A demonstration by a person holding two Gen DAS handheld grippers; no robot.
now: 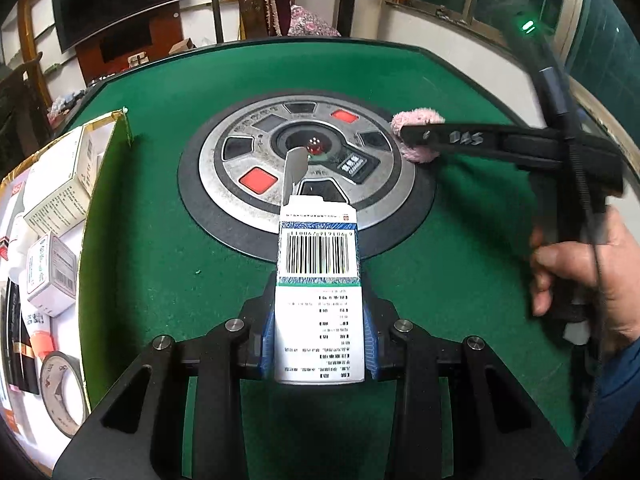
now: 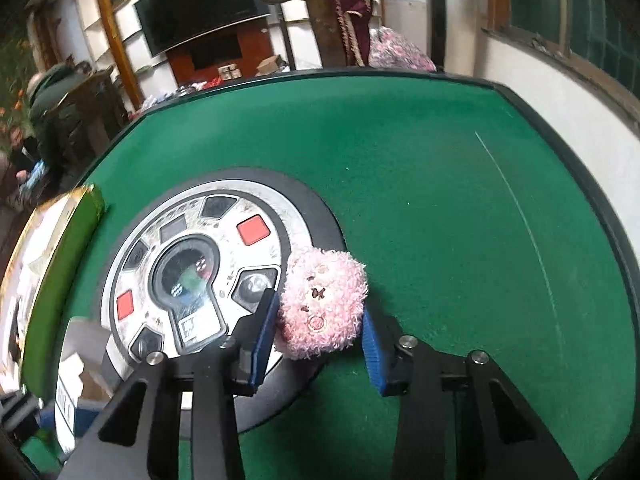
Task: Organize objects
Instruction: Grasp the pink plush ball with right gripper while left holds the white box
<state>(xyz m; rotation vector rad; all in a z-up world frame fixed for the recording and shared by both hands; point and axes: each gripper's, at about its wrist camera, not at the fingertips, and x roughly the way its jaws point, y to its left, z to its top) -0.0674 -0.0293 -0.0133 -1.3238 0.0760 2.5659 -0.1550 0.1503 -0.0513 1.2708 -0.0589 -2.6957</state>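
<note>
The right gripper (image 2: 320, 340) pinched the soft, light pink fluffy toy (image 2: 322, 304) by its sides at the round plate's (image 2: 272, 216) right edge, jaws squeezing gently; it looked squashy.

We see green felt table (image 1: 168, 208), dark raised rim around edge. Round silver control panel (image 1: 240, 152) sits flush at table centre on black ring, with red and dark buttons and clear dome holding dice (image 1: 315, 147). We see open cardboard box (image 1: 105, 216) resting on felt at left edge, well apart from panel. Pink fluffy toy (image 2: 324, 304) lies at panel's right edge, partly on black ring, partly on felt. Rest of felt on right side bare.
</note>
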